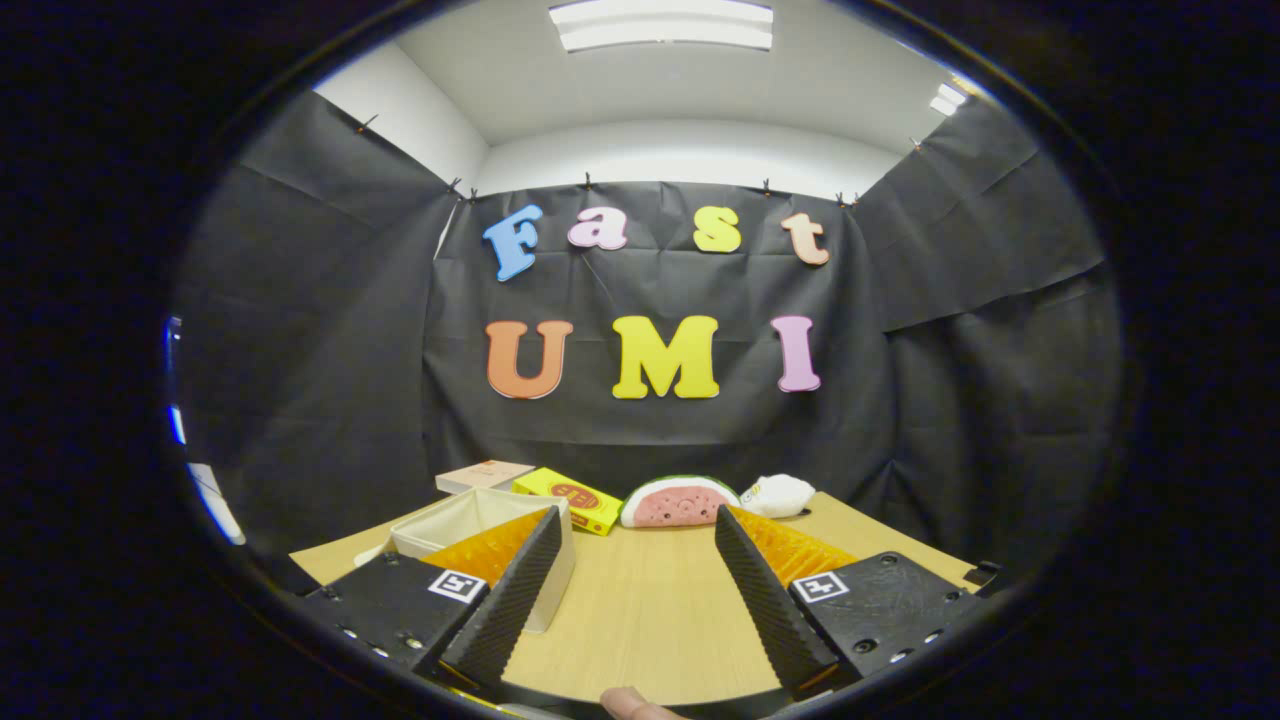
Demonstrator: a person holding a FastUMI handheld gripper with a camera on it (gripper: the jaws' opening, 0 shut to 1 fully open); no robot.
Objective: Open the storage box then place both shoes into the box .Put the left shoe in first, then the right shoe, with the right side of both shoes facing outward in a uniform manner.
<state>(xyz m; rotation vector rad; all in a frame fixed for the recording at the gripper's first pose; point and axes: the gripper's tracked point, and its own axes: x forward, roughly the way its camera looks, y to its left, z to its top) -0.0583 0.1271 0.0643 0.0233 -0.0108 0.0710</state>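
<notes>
My gripper (637, 530) is held above the wooden table (640, 610), open, with nothing between its fingers. A pale storage box (470, 515) stands on the table behind and partly hidden by the left finger (515, 590); its top looks open and I see its inner walls. The right finger (755, 590) hangs over bare table.
Beyond the fingers, along the table's far edge, lie a flat beige box (484, 475), a yellow box (572, 498), a watermelon-slice toy (678, 501) and a white soft object (779, 494). A fingertip (630, 704) shows at the near edge. Black cloth walls close in the booth.
</notes>
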